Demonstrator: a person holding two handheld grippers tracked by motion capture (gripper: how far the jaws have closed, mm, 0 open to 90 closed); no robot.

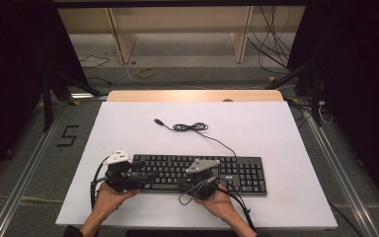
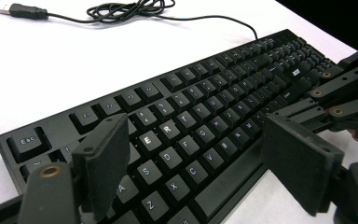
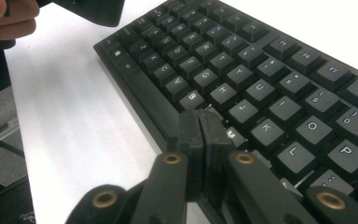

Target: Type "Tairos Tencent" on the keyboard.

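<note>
A black keyboard [image 1: 197,173] lies near the table's front edge, and its cable [image 1: 190,127] coils behind it to a loose USB plug [image 1: 158,121]. My left gripper [image 1: 145,178] is at the keyboard's left end. Its jaws stand open over the letter keys [image 2: 186,135], with wide pads [image 2: 105,163] on either side and nothing between them. My right gripper [image 1: 190,183] hovers at the keyboard's front edge near the middle. Its gripper tips [image 3: 199,122] are shut together and empty, just above the keyboard [image 3: 242,70] by the B and N keys.
The white table top [image 1: 256,128] stretches bare behind and right of the keyboard. A person's left hand [image 3: 4,18] holds the other gripper at the keyboard's far end. Shelving and loose cables [image 1: 271,44] lie on the floor beyond the table.
</note>
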